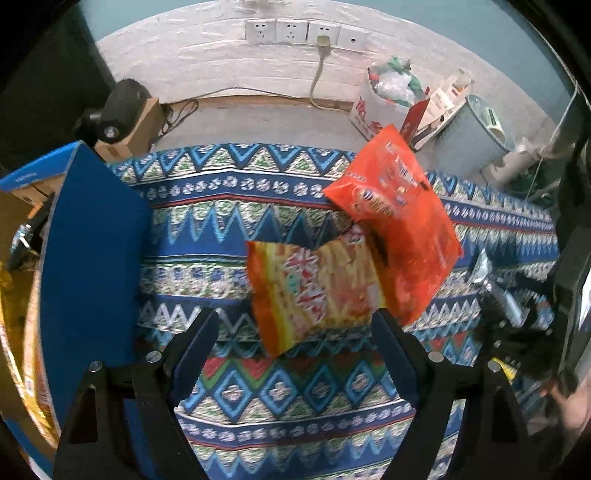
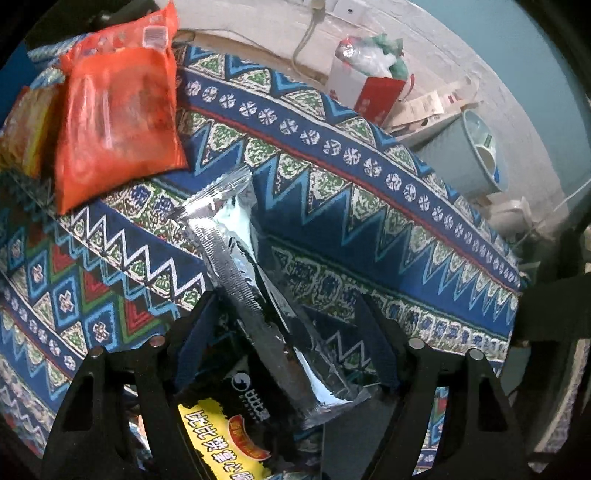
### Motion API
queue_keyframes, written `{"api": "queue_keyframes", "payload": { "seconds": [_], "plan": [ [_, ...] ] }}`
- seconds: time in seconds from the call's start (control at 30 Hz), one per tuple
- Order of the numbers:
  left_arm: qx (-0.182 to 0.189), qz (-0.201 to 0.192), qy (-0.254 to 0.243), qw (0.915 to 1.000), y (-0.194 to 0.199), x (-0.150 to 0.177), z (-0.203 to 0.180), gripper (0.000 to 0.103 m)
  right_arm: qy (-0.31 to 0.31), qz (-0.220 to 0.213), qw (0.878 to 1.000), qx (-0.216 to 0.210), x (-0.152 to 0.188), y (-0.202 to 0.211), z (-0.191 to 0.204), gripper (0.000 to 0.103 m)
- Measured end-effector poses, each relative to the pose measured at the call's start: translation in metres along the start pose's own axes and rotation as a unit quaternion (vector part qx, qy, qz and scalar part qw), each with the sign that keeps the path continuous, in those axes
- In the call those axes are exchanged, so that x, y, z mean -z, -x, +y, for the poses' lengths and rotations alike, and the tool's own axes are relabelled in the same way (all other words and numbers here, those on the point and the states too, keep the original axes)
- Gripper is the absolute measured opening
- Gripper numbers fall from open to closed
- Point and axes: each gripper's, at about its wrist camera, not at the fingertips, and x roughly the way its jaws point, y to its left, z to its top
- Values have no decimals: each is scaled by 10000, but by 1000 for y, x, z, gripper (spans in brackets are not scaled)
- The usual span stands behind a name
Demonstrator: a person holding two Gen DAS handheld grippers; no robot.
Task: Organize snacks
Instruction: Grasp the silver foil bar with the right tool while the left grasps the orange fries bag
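Note:
An orange snack bag (image 1: 395, 225) and a yellow-orange chip bag (image 1: 314, 291) lie on the patterned tablecloth (image 1: 258, 221). My left gripper (image 1: 295, 328) is open, its fingers either side of the chip bag's near edge. A blue box (image 1: 88, 258) stands at the left with yellow packets inside. In the right wrist view my right gripper (image 2: 286, 314) is open around a silver foil packet (image 2: 251, 280) that lies over a black and yellow snack bag (image 2: 229, 424). The orange bag (image 2: 118, 110) and chip bag (image 2: 26, 129) lie at far left there.
Beyond the table's far edge stand a white and red carton full of rubbish (image 1: 384, 103), a grey-blue bin (image 1: 469, 136) and a cardboard box (image 1: 136, 125). Wall sockets (image 1: 291, 31) with a plugged cable are on the white brick wall.

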Motion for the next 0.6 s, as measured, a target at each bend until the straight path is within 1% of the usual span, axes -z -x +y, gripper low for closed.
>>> {"api": "queue_keyframes", "payload": {
  "seconds": [0.1,0.17,0.2,0.27,0.33,0.37,0.43,0.47,0.6],
  "plan": [
    [171,22,227,9996,-4,-5,-3,86,-177,46,9996,-220,2,-1,-7,71],
    [275,26,398,9988,-7,-7,-3,86,-278,62,9988,-391,3,-2,-11,60],
    [314,12,457,9985,-8,-8,-3,86,-359,70,9980,-514,4,-2,-14,57],
    [309,8,576,9979,-12,-10,-5,86,-474,71,9966,-667,4,-2,-16,45],
    [250,73,663,9975,-19,-11,-5,86,-493,28,9967,-642,2,-1,-18,40],
    [243,107,729,9970,-23,-12,-4,86,-467,7,9973,-568,1,0,-17,34],
    [219,157,897,9956,-29,-14,-2,86,-407,-55,9979,-501,-2,3,-12,31],
    [210,158,962,9950,-31,-14,-1,86,-398,-89,9979,-497,-5,5,-9,27],
    [127,216,985,9948,-38,-17,-4,87,-278,-325,9978,-498,-12,16,2,25]
  ]
}}
